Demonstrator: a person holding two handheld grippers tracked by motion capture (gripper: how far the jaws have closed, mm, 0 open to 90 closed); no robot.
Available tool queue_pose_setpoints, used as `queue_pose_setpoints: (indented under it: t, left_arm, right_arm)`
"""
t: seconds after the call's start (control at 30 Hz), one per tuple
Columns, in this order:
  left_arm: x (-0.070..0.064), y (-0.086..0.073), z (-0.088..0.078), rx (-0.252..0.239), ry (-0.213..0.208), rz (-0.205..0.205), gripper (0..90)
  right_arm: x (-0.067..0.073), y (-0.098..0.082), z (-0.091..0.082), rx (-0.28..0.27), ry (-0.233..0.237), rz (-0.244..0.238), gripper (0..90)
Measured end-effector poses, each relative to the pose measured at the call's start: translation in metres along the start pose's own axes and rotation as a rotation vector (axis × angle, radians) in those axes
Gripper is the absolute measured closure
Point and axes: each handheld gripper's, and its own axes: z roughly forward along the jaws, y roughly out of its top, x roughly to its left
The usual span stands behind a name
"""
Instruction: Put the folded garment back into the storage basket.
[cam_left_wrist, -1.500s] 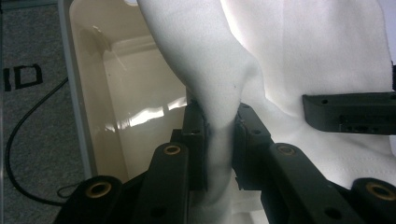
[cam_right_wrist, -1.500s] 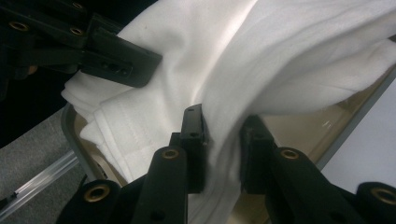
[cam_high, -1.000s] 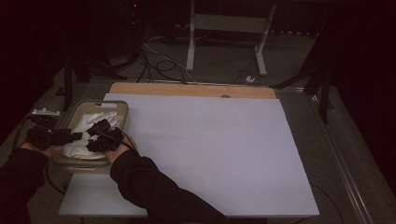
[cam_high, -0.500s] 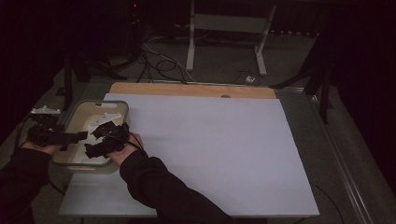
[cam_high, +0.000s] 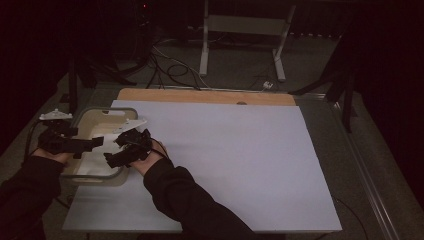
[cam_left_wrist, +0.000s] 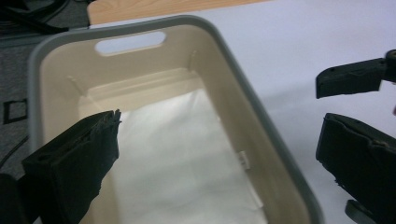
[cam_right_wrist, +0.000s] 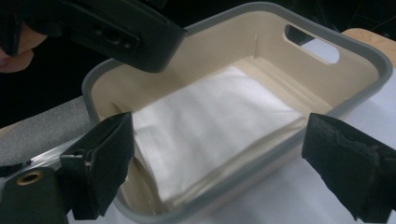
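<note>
Jaws spread over folded, seemingly cloth sheets.

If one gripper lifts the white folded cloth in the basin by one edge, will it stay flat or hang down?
The white folded cloth looks thin, soft and layered, so it would probably droop and partly unfold. It seems light. Lying flat against the floor of the basin, its edge may be hard to pinch.

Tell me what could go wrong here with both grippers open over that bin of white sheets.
The white sheets lie in a flat stack, so a gripper may pinch several at once or none. The left gripper and right gripper sit close together over the bin and could collide. The bin looks light; a jaw catching its rim might drag it.
</note>
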Motion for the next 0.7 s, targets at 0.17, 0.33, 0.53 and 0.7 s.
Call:
queue_pose_setpoints:
  t: [0.17,0.33,0.53,0.7]
  left_arm:
    - [-0.010,0.003,0.003,0.005,-0.014,0.018,0.0]
    - [-0.020,0.008,0.006,0.002,-0.031,0.026,0.0]
    - [-0.030,0.012,0.011,-0.011,-0.059,0.033,0.0]
    - [-0.037,0.014,0.012,-0.023,-0.094,0.049,0.0]
  right_arm:
    - [-0.007,-0.003,-0.010,0.000,0.001,-0.018,9.6]
    - [-0.017,-0.005,-0.021,-0.005,0.011,-0.008,9.6]
    - [-0.027,-0.010,-0.031,0.005,0.014,-0.011,9.6]
    - [-0.034,-0.012,-0.038,0.014,0.034,-0.021,9.7]
